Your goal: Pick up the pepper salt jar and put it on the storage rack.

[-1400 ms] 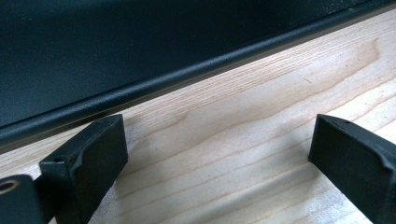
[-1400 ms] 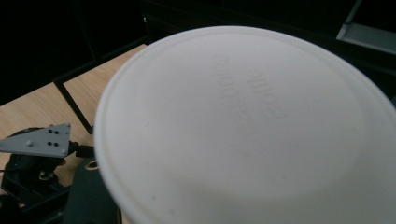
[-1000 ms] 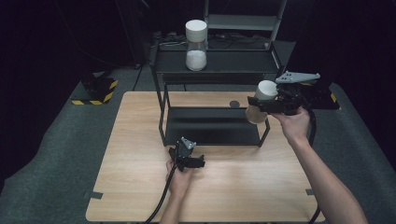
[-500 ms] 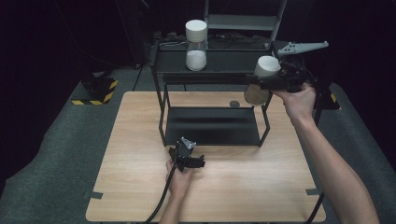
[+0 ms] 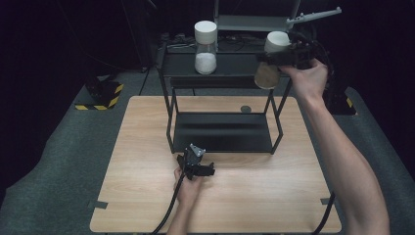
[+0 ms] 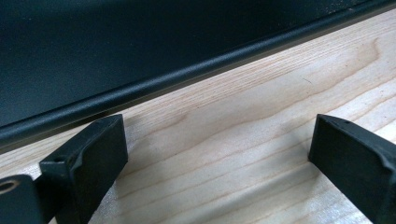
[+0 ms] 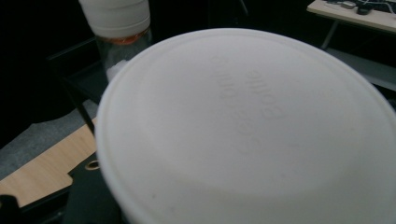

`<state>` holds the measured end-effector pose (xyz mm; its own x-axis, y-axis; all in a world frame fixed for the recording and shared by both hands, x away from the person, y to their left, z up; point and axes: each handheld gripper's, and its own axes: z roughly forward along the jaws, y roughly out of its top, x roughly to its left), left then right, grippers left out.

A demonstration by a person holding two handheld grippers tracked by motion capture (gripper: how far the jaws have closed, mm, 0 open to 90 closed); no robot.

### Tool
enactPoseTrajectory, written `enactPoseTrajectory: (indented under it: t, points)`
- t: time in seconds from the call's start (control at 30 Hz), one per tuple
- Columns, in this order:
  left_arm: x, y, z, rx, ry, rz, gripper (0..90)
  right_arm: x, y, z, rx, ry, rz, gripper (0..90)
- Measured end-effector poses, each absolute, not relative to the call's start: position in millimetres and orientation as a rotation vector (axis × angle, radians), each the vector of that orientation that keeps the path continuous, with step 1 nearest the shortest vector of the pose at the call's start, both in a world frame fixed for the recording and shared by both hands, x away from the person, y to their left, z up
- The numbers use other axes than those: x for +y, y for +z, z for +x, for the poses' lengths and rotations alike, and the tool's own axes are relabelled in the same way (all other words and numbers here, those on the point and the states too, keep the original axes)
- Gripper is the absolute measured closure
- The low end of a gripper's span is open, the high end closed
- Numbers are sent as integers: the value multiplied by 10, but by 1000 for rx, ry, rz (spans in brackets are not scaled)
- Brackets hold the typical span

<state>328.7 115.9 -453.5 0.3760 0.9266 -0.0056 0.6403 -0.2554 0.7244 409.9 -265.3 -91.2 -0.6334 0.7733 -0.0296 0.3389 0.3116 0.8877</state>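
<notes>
Lift is the change that counts: over the last second the right gripper [image 5: 274, 59] has carried its white-capped jar [image 5: 272, 58] up from beside the shelf rack's [image 5: 171, 122] right post to the level of the top shelf [image 5: 235, 68], so the jar now hangs in the air at that shelf's right end, apparently short of resting on it. I judge this to mean the carry is nearly over and the placing step is next, with the jar to go inward from the gripper and then down onto the shelf. The gripper is clamped on the jar, holding it just under the cap. In the right gripper view the cap [image 7: 252, 126] sits directly ahead of the camera, its raised lettering readable, and the jaws themselves are hidden behind it. The jar's long axis runs cap to base and stands roughly upright, cap upward, leaning slightly; its brownish lower part hangs below the jaws. Beyond the held jar, farther along the shelf, stands a second white-capped jar [image 5: 205, 46] with white contents, well apart from the first. The left gripper [image 5: 198, 164] rests on the wooden table [image 5: 147, 196] just before the rack's lower shelf [image 6: 140, 56], jaws spread wide with nothing between them.
</notes>
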Motion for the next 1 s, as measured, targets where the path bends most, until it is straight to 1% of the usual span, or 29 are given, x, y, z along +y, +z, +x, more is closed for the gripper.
enactPoseTrajectory:
  t: [0.4,1.0]
  points:
    - [1151,-4538,3283,1347,576,1992,45,-2217,-792,4370,2062,1188,1085,356]
    - [1149,-4538,3282,1348,577,1992,45,-2009,-1027,4688,2037,1189,1177,355]
